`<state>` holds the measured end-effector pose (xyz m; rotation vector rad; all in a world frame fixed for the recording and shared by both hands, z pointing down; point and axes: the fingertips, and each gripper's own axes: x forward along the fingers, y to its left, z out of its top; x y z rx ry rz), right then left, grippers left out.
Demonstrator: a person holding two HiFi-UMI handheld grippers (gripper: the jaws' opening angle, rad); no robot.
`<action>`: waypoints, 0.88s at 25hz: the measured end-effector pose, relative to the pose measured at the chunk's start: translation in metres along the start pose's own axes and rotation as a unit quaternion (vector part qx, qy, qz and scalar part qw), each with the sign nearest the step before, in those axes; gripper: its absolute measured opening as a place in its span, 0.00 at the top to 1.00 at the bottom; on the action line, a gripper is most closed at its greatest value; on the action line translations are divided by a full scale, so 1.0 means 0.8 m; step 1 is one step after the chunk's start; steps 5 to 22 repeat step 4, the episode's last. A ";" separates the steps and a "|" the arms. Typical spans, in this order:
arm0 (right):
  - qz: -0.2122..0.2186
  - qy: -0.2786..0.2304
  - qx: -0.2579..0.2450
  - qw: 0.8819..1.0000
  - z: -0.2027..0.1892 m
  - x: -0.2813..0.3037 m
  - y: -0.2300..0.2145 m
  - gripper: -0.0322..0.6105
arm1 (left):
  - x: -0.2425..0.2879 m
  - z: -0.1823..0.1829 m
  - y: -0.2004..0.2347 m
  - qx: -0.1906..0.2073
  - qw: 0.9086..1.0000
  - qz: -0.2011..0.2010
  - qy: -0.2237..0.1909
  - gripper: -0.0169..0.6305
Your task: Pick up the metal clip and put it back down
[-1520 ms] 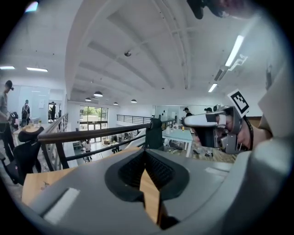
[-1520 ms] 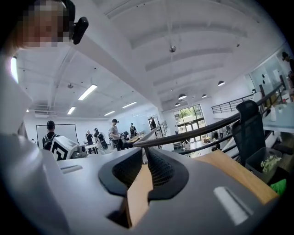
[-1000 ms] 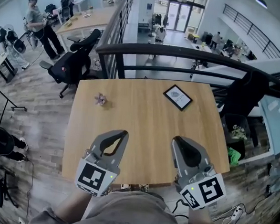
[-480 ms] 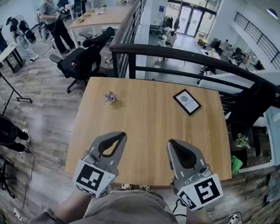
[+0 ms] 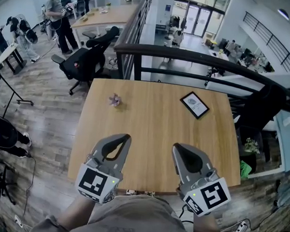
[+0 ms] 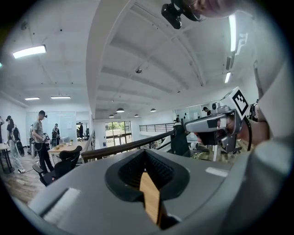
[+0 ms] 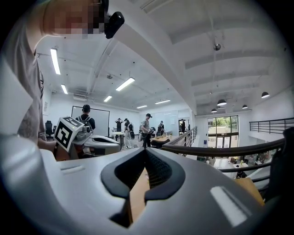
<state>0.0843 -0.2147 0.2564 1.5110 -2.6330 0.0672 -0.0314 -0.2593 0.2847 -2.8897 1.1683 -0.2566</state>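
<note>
Wooden counter (image 5: 154, 123) is carrying the metal clip (image 5: 115, 100) at eleven o'clock; left claw (image 5: 125, 138) and right claw (image 5: 176, 148) are idling near six, closed and empty, apparently pre-reach.

Table (image 5: 153, 133) — pale wood, matt, with fine straight grain; left gripper (image 5: 128, 136) and right gripper (image 5: 174, 146) in smooth grey matt plastic, pads (image 6: 159, 170) black and ribbed; floor (image 5: 51, 111) — worn wood planks; railing (image 5: 179, 52) dark, faintly glossy.

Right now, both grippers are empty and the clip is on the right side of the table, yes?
No. The clip lies on the left side of the table, as the head view shows. The left gripper and right gripper are empty.
</note>
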 end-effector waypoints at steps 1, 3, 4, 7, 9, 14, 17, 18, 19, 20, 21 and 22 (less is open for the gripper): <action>0.001 0.001 -0.001 1.000 0.000 0.002 0.000 0.93 | 0.000 0.001 0.001 0.000 1.000 0.000 0.000 0.97; 0.002 0.003 -0.002 1.000 0.001 0.006 0.000 0.93 | 0.002 0.003 0.005 0.000 1.000 -0.001 0.000 0.97; 0.003 0.003 -0.003 1.000 0.002 0.008 0.000 0.93 | 0.003 0.004 0.006 0.000 1.000 -0.001 0.000 0.97; 0.003 0.003 -0.003 1.000 0.002 0.008 0.000 0.93 | 0.003 0.004 0.006 0.000 1.000 -0.001 0.000 0.97; 0.003 0.003 -0.003 1.000 0.002 0.008 0.000 0.93 | 0.003 0.004 0.006 0.000 1.000 -0.001 0.000 0.97; 0.003 0.003 -0.003 1.000 0.002 0.008 0.000 0.93 | 0.003 0.004 0.006 0.000 1.000 -0.001 0.000 0.97; 0.003 0.003 -0.003 1.000 0.002 0.008 0.000 0.93 | 0.003 0.004 0.006 0.000 1.000 -0.001 0.000 0.97; 0.003 0.003 -0.003 1.000 0.002 0.008 0.000 0.93 | 0.003 0.004 0.006 0.000 1.000 -0.001 0.000 0.97; 0.003 0.003 -0.003 1.000 0.002 0.008 0.000 0.93 | 0.003 0.004 0.006 0.000 1.000 -0.001 0.000 0.97; 0.003 0.003 -0.003 1.000 0.002 0.008 0.000 0.93 | 0.003 0.004 0.006 0.000 1.000 -0.001 0.000 0.97; 0.003 0.003 -0.003 1.000 0.002 0.008 0.000 0.93 | 0.003 0.004 0.006 0.000 1.000 -0.001 0.000 0.97; 0.003 0.003 -0.003 1.000 0.002 0.008 0.000 0.93 | 0.003 0.004 0.006 0.000 1.000 -0.001 0.000 0.97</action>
